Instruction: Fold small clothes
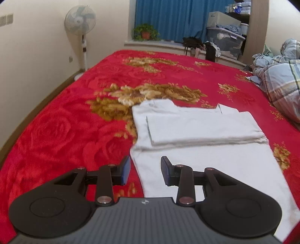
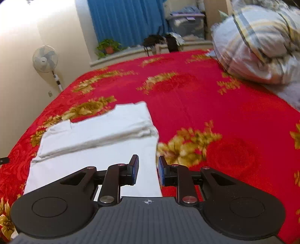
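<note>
Lying flat on the bed's plush red blanket (image 1: 56, 131) with its golden flower pattern, the white garment (image 1: 206, 159) has its far part folded back over itself into a thick, straight-edged band. Nothing rests on the cloth or crowds it. A rumpled plaid quilt (image 1: 281, 80) is heaped at the bed's right side, well apart. Beyond the bed stand a pedestal fan (image 1: 80, 20), a potted plant (image 1: 145, 31) on the window ledge before blue curtains (image 1: 168, 16), and clear storage bins (image 1: 225, 39). The left gripper (image 1: 145, 171) and right gripper (image 2: 148, 169) both hover above the garment's near edges, fingers apart, nothing between the blue pads.
</note>
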The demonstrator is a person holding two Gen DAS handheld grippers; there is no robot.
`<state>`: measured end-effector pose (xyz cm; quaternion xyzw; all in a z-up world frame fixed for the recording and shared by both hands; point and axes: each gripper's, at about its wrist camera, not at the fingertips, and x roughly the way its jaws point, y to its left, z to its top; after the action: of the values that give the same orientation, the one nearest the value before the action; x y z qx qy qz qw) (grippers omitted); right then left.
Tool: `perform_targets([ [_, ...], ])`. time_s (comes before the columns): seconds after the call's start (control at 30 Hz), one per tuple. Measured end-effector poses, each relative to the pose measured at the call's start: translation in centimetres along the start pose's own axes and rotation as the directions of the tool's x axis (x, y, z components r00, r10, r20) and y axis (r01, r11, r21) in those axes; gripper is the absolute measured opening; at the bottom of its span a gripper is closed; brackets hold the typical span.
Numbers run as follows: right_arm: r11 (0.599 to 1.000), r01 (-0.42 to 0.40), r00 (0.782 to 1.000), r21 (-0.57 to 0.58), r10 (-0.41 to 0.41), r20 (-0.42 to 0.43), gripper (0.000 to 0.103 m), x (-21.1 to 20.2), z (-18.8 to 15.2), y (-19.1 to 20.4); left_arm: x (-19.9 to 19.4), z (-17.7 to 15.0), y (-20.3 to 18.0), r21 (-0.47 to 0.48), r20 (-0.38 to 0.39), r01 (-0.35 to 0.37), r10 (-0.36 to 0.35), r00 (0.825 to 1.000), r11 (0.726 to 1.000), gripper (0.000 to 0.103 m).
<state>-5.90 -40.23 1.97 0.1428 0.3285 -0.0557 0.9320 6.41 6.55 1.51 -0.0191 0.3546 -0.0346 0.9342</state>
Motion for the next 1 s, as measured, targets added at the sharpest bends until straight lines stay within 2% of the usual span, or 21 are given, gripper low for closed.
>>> perform_targets([
  [0.17,0.999,0.05,0.993,0.012,-0.048,-0.104,0.023,1.4,-2.5,-1.3,-3.2,-3.9,1.6,-0.099,-0.073,0.067,-0.074,0.995,0.993,0.04],
  [0.27,0.997,0.083,0.982,0.012,-0.079,-0.172,0.023,2.7,-3.5,-2.0,-3.1,-7.4,2.5,-0.15,-0.15,0.055,-0.078,0.986,0.987,0.04],
  [0.4,0.996,0.085,0.962,-0.003,-0.083,-0.259,0.023,4.0,-5.1,-2.5,-1.3,-10.8,3.5,-0.205,-0.298,0.015,-0.076,0.952,0.979,0.04],
  [0.5,0.995,0.103,0.938,-0.015,-0.102,-0.333,0.023,5.1,-6.2,-2.9,-0.5,-11.4,4.2,-0.198,-0.326,0.01,-0.075,0.942,0.98,0.04],
  [0.57,0.993,0.113,0.929,-0.015,-0.111,-0.354,0.023,5.5,-6.6,-3.2,-0.1,-11.9,4.4,-0.199,-0.351,0.006,-0.077,0.933,0.98,0.04],
  [0.67,0.994,0.106,0.928,-0.008,-0.102,-0.358,0.023,5.6,-6.8,-3.2,0.1,-12.5,4.4,-0.217,-0.386,0.038,-0.121,0.915,0.975,0.04],
  [0.87,0.993,0.11,0.91,-0.036,-0.116,-0.399,0.025,6.2,-7.7,-3.2,0.0,-13.0,4.1,-0.199,-0.4,0.054,-0.132,0.907,0.978,0.04],
  [1.0,0.993,0.113,0.908,-0.039,-0.119,-0.402,0.026,6.3,-7.7,-3.2,-0.3,-13.5,4.0,-0.189,-0.414,0.062,-0.137,0.9,0.98,0.039],
])
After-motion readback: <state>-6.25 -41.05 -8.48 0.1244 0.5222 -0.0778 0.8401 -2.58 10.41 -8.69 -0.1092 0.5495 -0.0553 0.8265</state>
